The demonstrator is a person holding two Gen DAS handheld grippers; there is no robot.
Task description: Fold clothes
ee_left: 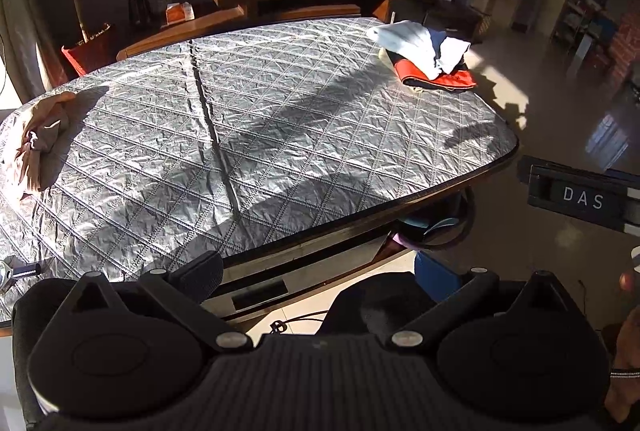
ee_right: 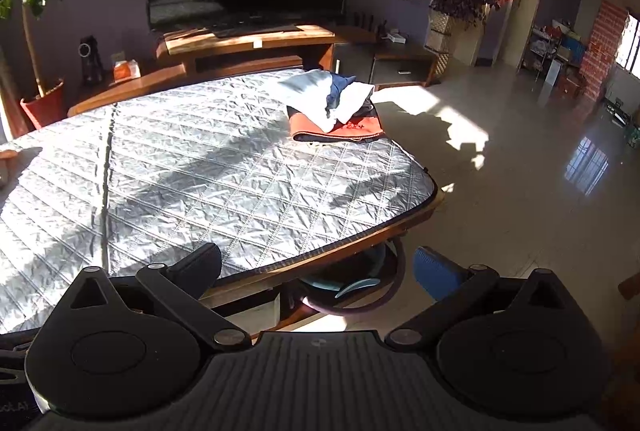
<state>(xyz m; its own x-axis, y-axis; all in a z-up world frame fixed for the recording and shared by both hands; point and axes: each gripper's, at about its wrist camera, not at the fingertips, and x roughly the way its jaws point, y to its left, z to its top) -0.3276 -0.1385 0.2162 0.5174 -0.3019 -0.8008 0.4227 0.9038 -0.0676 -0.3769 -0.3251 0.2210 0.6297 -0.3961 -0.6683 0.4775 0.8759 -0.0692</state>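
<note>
1. Left gripper hangs over the near table edge, jaws wide apart, empty.
2. Right gripper likewise; jaws spread, holding nothing.
3. Folded clothes stack sits at the far right corner; crumpled tan garment lies far left, well apart.

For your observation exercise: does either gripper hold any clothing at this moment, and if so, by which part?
Nothing is held. The left gripper and the right gripper both have open, empty jaws near the table edge, away from the beige garment and the clothes pile.
</note>
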